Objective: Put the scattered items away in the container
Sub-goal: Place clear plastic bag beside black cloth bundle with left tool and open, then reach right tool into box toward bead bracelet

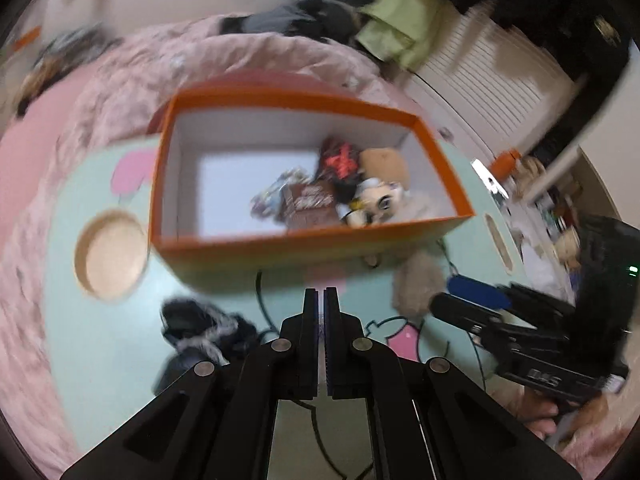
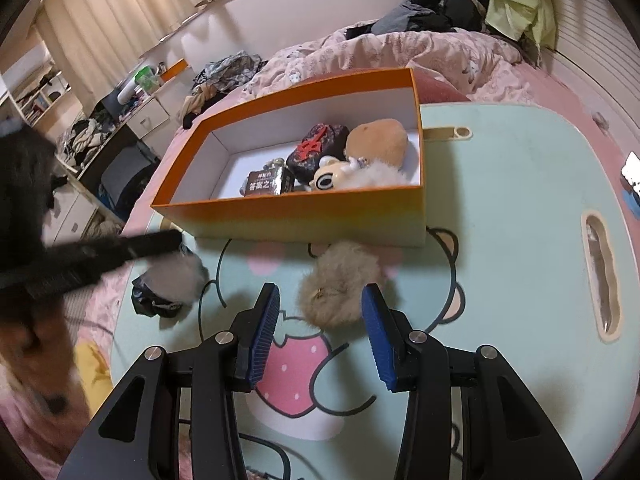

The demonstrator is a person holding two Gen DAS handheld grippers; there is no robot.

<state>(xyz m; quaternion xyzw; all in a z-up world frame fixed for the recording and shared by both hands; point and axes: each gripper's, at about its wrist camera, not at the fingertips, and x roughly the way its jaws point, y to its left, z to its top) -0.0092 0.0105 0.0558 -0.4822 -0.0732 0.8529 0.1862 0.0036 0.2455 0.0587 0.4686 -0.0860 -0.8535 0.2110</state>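
The left gripper (image 1: 321,292) has its jaws pressed together with nothing between them, and it hangs over the mint-green lap table (image 1: 120,360) near the front wall of the orange box (image 1: 304,246). The right gripper (image 2: 320,308) has its jaws apart, and they stand on both sides of the beige fluffy pompom (image 2: 340,284) without pressing it; the pompom lies on the table just in front of the box's long front wall, touching it or nearly so.

The box (image 2: 296,216) sits at the back part of the table, and its far side reaches over the table edge toward the pink blanket (image 2: 420,52). Inside, all things are gathered at the right end: a brown plush (image 2: 378,138), a dark pouch with red mark (image 2: 318,148), a small dark book (image 2: 266,184), a white toy with big eye (image 2: 332,176). The left half of the box floor is bare white.

A black-and-grey furry item (image 1: 204,324) lies near the left edge of the table, well apart from the pompom. In the left wrist view a round recess (image 1: 114,254) is beside the box's left corner. An oval handle slot (image 2: 602,276) is near the right edge. Between the pompom and the slot the table surface is free.
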